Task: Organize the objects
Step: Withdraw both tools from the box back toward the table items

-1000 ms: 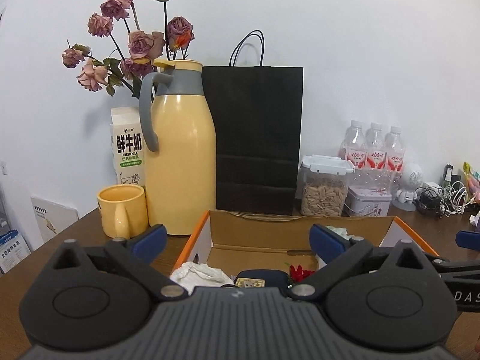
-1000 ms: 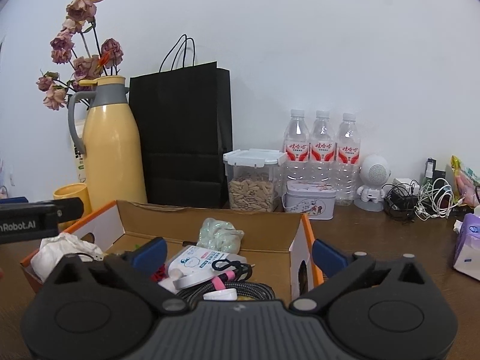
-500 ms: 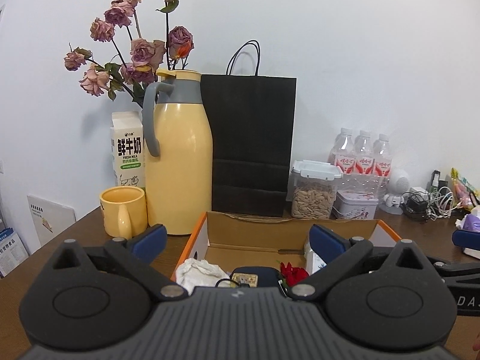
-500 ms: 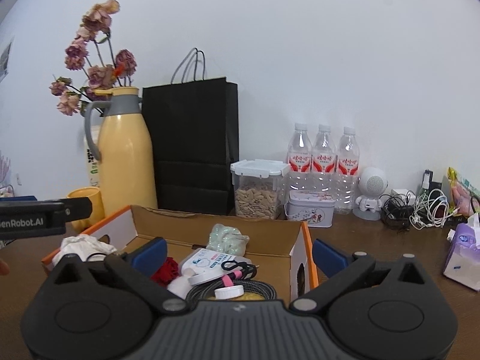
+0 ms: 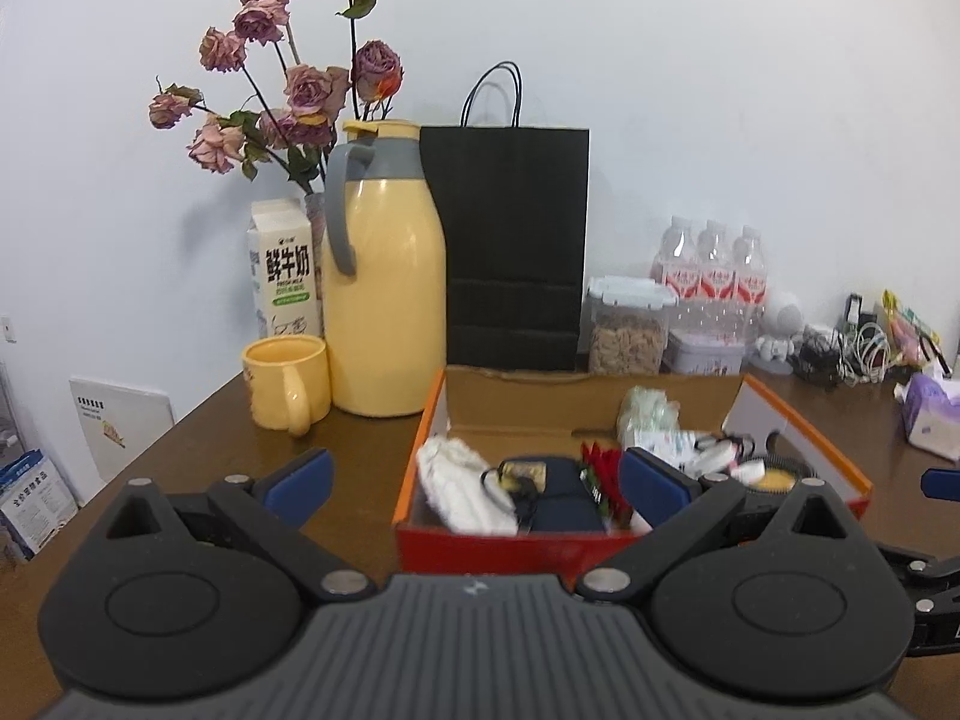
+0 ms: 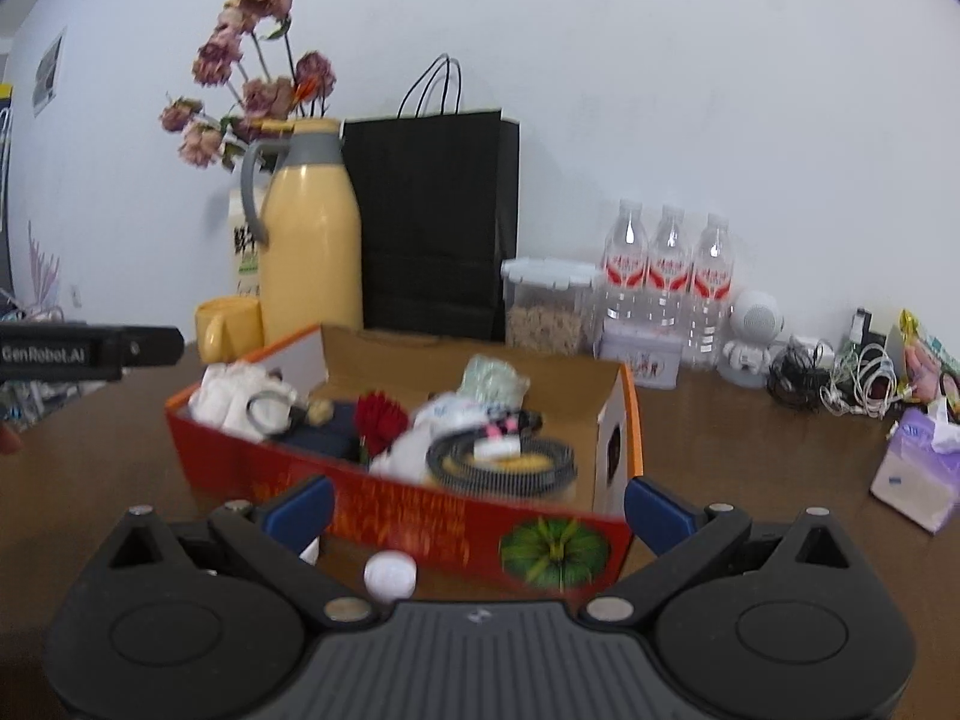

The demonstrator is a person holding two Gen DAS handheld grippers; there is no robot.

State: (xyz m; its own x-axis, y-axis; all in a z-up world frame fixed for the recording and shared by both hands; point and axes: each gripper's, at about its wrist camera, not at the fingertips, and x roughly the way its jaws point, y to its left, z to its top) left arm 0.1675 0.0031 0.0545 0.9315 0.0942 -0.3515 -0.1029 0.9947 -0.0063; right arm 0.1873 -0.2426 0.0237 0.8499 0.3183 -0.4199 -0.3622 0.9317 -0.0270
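Item: small white round plastic cap [image 6: 390, 576], on the table just near of the orange cardboard box [image 6: 420, 516]. Probably light, stiff, slippery; I grip its rim. Right gripper [image 6: 477, 501] and left gripper [image 5: 474, 477] spread, empty.

An open cardboard box [image 6: 384, 510] sits on the brown table, red-orange outside with a green pumpkin picture on its front wall and plain brown inside, flaps up. It holds a jumble: a crumpled white cloth [image 5: 462, 483] at the left end, a dark blue pouch [image 5: 564, 498] beside it, a red flower [image 6: 381, 420] near the middle, a pale green packet [image 6: 492, 381] toward the back, and a coiled black cable [image 6: 501, 468] at the right end. A small white round cap [image 6: 390, 576] lies on the table just in front of the box.
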